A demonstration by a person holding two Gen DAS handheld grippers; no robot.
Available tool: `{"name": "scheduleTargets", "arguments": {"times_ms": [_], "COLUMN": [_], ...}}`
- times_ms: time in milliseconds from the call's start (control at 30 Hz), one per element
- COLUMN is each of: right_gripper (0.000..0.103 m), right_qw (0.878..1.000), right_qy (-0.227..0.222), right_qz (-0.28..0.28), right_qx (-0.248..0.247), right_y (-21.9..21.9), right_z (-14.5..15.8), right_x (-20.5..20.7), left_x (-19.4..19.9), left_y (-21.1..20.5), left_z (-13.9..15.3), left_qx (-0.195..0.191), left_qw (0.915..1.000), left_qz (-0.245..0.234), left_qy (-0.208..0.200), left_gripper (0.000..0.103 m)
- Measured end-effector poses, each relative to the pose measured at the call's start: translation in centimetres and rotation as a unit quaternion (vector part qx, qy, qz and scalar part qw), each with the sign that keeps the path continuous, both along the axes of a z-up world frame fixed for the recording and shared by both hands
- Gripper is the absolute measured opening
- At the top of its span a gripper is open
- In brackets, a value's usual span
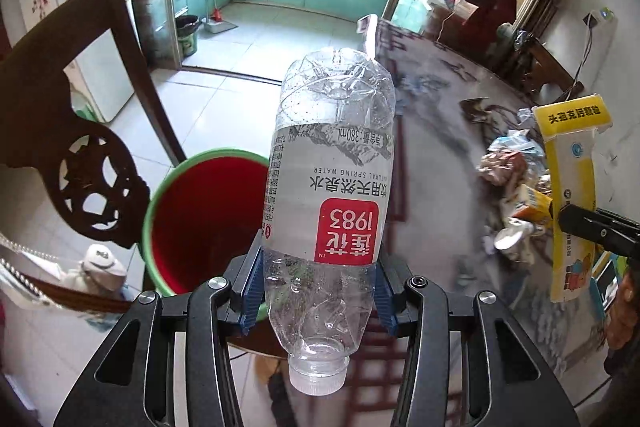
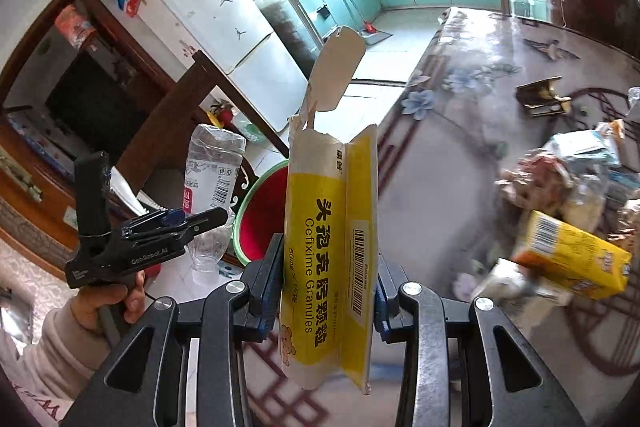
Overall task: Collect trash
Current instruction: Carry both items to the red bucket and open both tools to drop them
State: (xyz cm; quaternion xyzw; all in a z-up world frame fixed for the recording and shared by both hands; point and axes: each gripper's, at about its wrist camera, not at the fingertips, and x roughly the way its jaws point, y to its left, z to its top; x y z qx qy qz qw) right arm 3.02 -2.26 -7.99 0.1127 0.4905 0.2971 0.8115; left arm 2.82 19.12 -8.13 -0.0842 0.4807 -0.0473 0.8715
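— Judging by the dents, how would that water bottle (image 1: 328,211) have handled?

— Light and springy, I'd say. It looked empty, its clear wall crumpled near the base, so it probably gave under pressure and could have slipped. The left tongs (image 1: 320,283) were clamped on its lower body, just under the label, one blue pad on each side, which seemed a fair spot: the label band looked stiffer than the creased ends.

— Which way did it point?

— Its long axis ran along the tongs, white cap toward the camera and base away, leaning slightly right. It hung in the air over the edge of the counter (image 1: 440,131), with the red bucket (image 1: 200,219) just left of it and lower down.

— And the other hand?

— The right tongs (image 2: 328,291) were closed on a yellow Cefixime Granules box (image 2: 332,247), gripped across its flat faces. Thin card, torn open on top, one flap (image 2: 340,67) standing up: light, easily crushed, not slippery. Its long axis also ran away from the camera, open end farthest.

— What lay around them?

— More litter stayed heaped on the flowered counter: a yellow carton (image 2: 572,263) and crumpled wrappers (image 2: 560,171). A dark wooden chair (image 1: 80,131) stood beside the bucket.
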Motion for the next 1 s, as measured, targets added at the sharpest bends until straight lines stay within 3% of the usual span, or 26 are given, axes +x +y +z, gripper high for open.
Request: {"name": "scheduleTargets", "arguments": {"times_ms": [333, 467, 600, 800, 1000], "right_gripper": [0.037, 0.038, 0.039, 0.049, 0.052], "right_qw": [0.998, 0.994, 0.991, 0.988, 0.989], "right_qy": [0.054, 0.1, 0.129, 0.152, 0.139], "right_qz": [-0.015, -0.002, 0.002, -0.036, -0.049], "right_qx": [0.035, 0.054, 0.03, 0.003, -0.02], "right_y": [8.7, 13.2, 17.4, 19.3, 18.8], "right_z": [-3.9, -7.2, -11.1, -13.8, -13.1], "right_x": [3.3, 5.3, 6.8, 8.5, 8.7], "left_x": [3.2, 4.0, 4.3, 4.5, 4.8], "left_y": [6.7, 9.0, 10.7, 11.7, 11.9], "left_z": [-5.0, -8.6, -11.0, -11.1, -10.8], "left_qx": [-0.007, 0.002, -0.01, -0.013, -0.009], "left_qw": [0.9982, 0.9948, 0.9907, 0.9911, 0.9925], "left_qz": [0.004, 0.026, 0.047, 0.055, 0.047], "left_qy": [0.059, 0.099, 0.127, 0.121, 0.113], "left_gripper": [0.045, 0.045, 0.045, 0.055, 0.055]}}
